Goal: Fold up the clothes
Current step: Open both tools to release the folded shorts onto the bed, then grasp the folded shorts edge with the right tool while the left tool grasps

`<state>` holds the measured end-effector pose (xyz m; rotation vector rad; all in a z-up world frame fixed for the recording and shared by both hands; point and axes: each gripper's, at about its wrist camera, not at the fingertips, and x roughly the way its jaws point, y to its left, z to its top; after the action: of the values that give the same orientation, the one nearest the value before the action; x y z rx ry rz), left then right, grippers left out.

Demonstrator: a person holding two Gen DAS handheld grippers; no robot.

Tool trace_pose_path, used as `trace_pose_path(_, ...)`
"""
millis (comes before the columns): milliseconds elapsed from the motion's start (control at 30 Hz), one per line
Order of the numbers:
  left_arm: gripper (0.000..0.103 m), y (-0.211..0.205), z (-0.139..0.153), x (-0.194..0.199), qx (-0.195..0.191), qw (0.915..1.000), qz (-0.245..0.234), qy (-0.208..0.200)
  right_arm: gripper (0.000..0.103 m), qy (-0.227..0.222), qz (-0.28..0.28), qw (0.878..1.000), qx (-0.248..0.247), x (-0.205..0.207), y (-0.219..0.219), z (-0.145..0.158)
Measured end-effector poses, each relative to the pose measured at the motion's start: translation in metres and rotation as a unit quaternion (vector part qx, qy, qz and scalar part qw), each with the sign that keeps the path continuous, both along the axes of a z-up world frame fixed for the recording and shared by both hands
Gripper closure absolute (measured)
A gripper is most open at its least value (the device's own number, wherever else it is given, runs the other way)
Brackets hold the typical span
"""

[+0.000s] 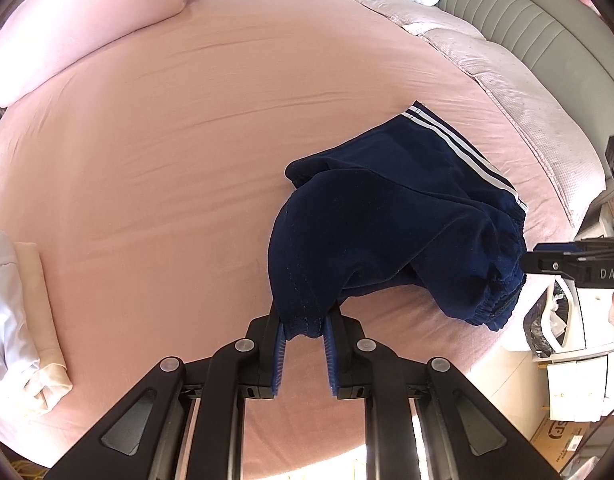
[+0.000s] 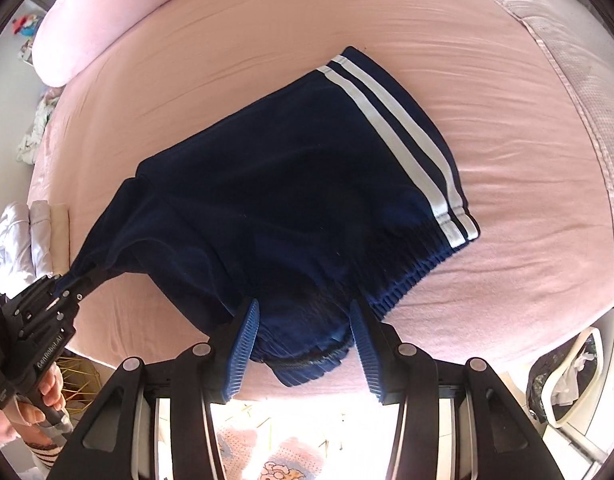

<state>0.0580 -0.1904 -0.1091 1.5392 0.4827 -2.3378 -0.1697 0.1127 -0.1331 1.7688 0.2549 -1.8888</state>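
Navy shorts (image 2: 291, 200) sprawled limp on the pink bed (image 2: 267, 20), leg hem pinched in the left claw (image 1: 303, 334) and elastic waistband lying loose between the half-spread right claw (image 2: 305, 324): soft, light, floppy cloth, probably best gripped at hem and thick waistband.

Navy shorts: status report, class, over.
Left gripper shut on navy shorts hem. Right gripper open, fingers straddling waistband. Bed clear ahead.
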Motion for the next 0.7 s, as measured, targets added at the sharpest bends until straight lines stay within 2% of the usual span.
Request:
trace_pose_path(133,0.08,-0.004,-0.003,0.002,-0.008,0.9997,0.009,-0.02,0.051,-0.001,-0.014,1.0,0.001,0.004,0.024,-0.005)
trace_pose_path(267,0.061,-0.009,-0.002,0.004,-0.011,0.9995,0.02,-0.024,0.051,-0.006,0.0,1.0,-0.001,0.008,0.029,-0.013)
trace_pose_path(567,0.059,-0.017,-0.012,0.006,0.012,0.9993,0.033,-0.014,0.051,-0.025,0.014,0.999,-0.021,0.002,0.021,-0.035)
trace_pose_path(700,0.059,-0.02,-0.017,0.01,0.032,0.9983,0.049,0.007,0.051,0.027,0.049,0.998,-0.012,0.008,0.012,-0.037)
